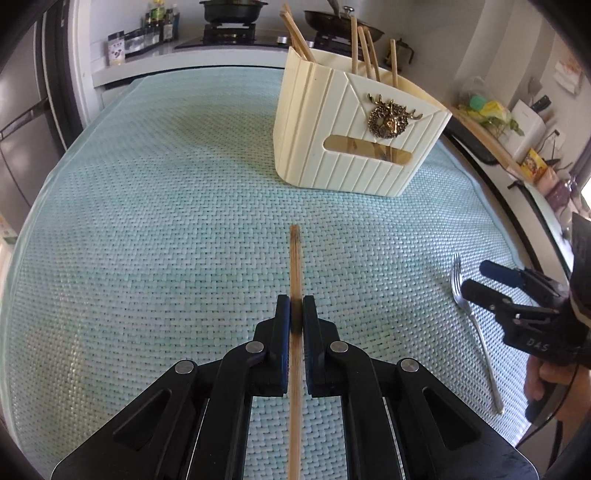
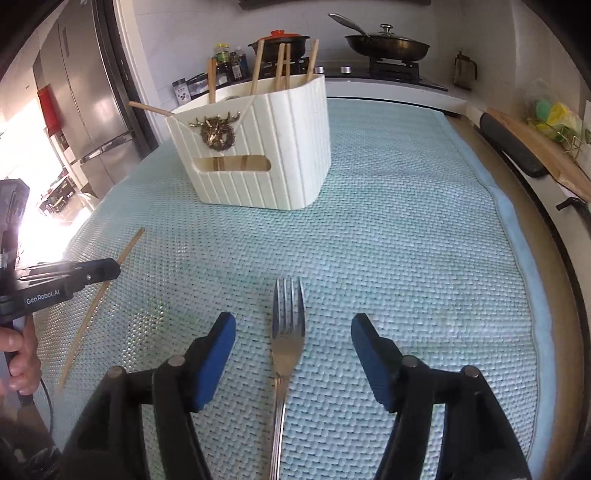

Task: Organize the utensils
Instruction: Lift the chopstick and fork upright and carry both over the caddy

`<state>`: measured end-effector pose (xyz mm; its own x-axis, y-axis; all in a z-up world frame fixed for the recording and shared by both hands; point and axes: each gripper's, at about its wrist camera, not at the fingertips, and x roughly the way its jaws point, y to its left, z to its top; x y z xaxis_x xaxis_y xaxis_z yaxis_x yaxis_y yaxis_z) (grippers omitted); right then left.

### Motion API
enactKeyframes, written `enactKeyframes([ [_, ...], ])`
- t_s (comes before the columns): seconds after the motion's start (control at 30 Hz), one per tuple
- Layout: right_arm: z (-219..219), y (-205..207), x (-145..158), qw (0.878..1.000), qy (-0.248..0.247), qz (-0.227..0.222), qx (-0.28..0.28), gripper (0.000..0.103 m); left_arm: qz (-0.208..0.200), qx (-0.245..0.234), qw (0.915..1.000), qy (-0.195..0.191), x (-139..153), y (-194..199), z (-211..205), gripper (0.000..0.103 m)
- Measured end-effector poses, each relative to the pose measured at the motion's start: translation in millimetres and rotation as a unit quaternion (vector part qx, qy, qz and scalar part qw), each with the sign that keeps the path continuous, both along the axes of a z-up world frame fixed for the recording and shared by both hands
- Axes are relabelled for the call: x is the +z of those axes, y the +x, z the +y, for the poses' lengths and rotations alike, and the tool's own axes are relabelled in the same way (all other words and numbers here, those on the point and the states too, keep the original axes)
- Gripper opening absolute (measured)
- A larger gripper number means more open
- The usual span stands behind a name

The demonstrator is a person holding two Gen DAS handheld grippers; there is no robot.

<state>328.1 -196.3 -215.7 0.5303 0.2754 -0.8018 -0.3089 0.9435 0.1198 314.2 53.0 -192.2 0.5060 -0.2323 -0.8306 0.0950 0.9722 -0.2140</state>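
My left gripper (image 1: 295,308) is shut on a wooden chopstick (image 1: 295,258) that points ahead, low over the teal woven mat (image 1: 166,221). A cream utensil holder (image 1: 354,136) with a gold deer emblem stands ahead to the right and holds several chopsticks. My right gripper (image 2: 293,326) is open, its jaws on either side of a steel fork (image 2: 286,332) lying flat on the mat. The holder also shows in the right wrist view (image 2: 258,147), ahead to the left. The left gripper (image 2: 107,271) and its chopstick (image 2: 129,245) appear at that view's left edge.
A stove with pans (image 2: 388,46) and bottles (image 1: 155,29) line the counter behind the mat. A fridge (image 2: 85,110) stands at the left. A cutting board (image 2: 535,147) and clutter lie along the right counter edge.
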Motion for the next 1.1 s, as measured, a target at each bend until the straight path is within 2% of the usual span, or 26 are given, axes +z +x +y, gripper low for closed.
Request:
enactKeyframes([
  [0.1,16.8,16.8,-14.0,1.0,-0.018,0.018,-0.002,0.062,-0.007,0.006,0.9999,-0.009,1.9,-1.9,-0.6,0.004],
  [0.13,22.4,20.3,-19.3,0.999,-0.029,0.027,0.007,0.041,-0.01,0.008,0.9999,-0.011,3.9,-2.6,-0.1,0.004],
  [0.17,27.6,20.3,-18.4,0.999,-0.051,0.016,0.011,0.024,-0.014,0.011,0.9997,-0.014,5.5,-6.9,0.3,0.004],
  [0.2,30.2,19.8,-16.6,0.998,-0.06,0.014,0.014,0.024,-0.02,0.013,0.9995,-0.019,9.2,-9.3,2.4,0.004],
  [0.27,27.1,13.1,-5.8,0.999,-0.042,0.004,0.014,0.024,-0.034,0.018,0.9989,-0.027,19.4,-15.1,5.5,0.004],
  [0.4,12.2,-17.8,36.5,0.999,0.006,-0.051,0.01,0.024,-0.065,0.022,0.9966,-0.046,43.0,-29.7,13.7,0.004],
  [0.53,-1.3,-58.1,83.1,0.993,0.043,-0.112,0.019,0.024,-0.1,0.024,0.9926,-0.064,68.2,-46.8,20.2,0.004],
  [0.63,-8.2,-84.8,109.1,0.987,0.055,-0.147,0.026,0.024,-0.13,0.031,0.9871,-0.087,84.9,-60.4,24.1,0.004],
  [0.7,-10.6,-98.1,121.2,0.984,0.059,-0.167,0.029,0.024,-0.159,0.041,0.9804,-0.109,94.3,-69.8,28.8,0.004],
  [0.77,-10.4,-109.7,128.5,0.981,0.061,-0.18,0.032,0.024,-0.186,0.05,0.9738,-0.121,97.5,-75.5,32.1,0.004],
  [0.83,-9.4,-114.9,132.5,0.98,0.058,-0.19,0.035,0.024,-0.174,0.063,0.9733,-0.135,92.1,-73.3,35.5,0.004],
  [0.9,-8.9,-116.4,133.6,0.979,0.054,-0.195,0.036,0.024,-0.161,0.071,0.9684,-0.177,86.6,-72.9,42.7,0.004],
  [0.97,-6.7,-118.8,134.2,0.978,0.054,-0.198,0.036,0.024,-0.161,0.084,0.9675,-0.176,85.3,-76.0,46.2,0.004],
  [1.03,-7.7,-119.6,134.5,0.978,0.057,-0.199,0.035,0.024,-0.173,0.086,0.962,-0.193,88.8,-82.9,50.4,0.004],
  [1.1,-8.8,-118.7,136.5,0.977,0.057,-0.201,0.034,0.024,-0.194,0.087,0.958,-0.193,93.5,-90.0,52.2,0.004],
])
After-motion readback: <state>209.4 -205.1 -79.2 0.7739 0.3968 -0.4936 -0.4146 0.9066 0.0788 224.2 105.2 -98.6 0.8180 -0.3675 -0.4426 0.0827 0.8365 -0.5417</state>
